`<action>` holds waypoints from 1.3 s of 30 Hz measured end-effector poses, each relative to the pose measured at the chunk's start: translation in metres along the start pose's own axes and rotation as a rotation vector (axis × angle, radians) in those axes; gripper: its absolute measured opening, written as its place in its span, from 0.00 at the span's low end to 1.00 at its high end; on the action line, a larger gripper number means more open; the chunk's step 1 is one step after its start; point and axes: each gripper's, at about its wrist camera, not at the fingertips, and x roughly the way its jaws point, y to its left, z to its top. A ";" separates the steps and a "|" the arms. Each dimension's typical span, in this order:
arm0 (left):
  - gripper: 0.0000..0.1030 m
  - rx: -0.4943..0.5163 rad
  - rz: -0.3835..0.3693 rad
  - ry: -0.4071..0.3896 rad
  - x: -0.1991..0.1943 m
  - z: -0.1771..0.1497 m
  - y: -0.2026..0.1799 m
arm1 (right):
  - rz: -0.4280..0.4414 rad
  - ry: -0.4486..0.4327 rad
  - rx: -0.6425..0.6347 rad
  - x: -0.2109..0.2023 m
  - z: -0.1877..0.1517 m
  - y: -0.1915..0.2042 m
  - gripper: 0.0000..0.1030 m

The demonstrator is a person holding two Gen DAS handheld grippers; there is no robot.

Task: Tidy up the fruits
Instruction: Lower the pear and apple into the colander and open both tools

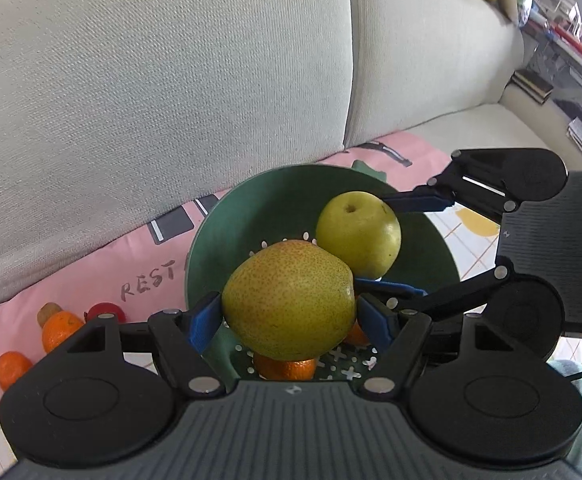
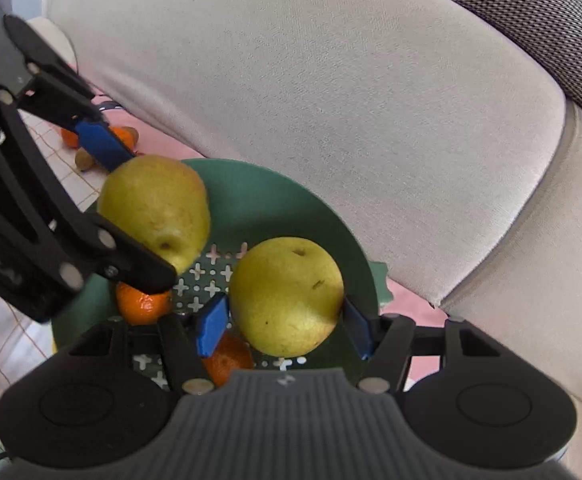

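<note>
A green perforated bowl (image 1: 251, 204) (image 2: 275, 200) sits on a pink cloth against the sofa. My left gripper (image 1: 289, 316) is shut on a speckled yellow-red pear (image 1: 289, 298) and holds it over the bowl; the pear also shows in the right wrist view (image 2: 155, 204). My right gripper (image 2: 285, 328) is shut on a greener pear (image 2: 287, 294), also over the bowl; it shows in the left wrist view (image 1: 359, 232). Oranges lie in the bowl under the pears (image 1: 287, 368) (image 2: 143, 304) (image 2: 229, 356).
On the pink cloth (image 1: 91, 276) left of the bowl lie two oranges (image 1: 61, 328) (image 1: 11, 368), a kiwi (image 1: 47, 312) and a red fruit (image 1: 105, 310). The grey sofa back (image 1: 171, 80) rises close behind. Cluttered shelves (image 1: 571, 40) stand at far right.
</note>
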 end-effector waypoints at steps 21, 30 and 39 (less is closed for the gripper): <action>0.82 0.034 0.061 0.051 0.027 0.001 -0.004 | 0.017 0.058 -0.056 0.034 -0.003 0.008 0.57; 0.82 0.050 0.069 0.035 0.020 -0.001 -0.008 | 0.000 0.068 -0.052 0.036 -0.005 0.015 0.57; 0.82 0.017 0.053 0.007 -0.002 -0.007 -0.004 | -0.039 0.061 -0.044 0.033 -0.001 0.019 0.62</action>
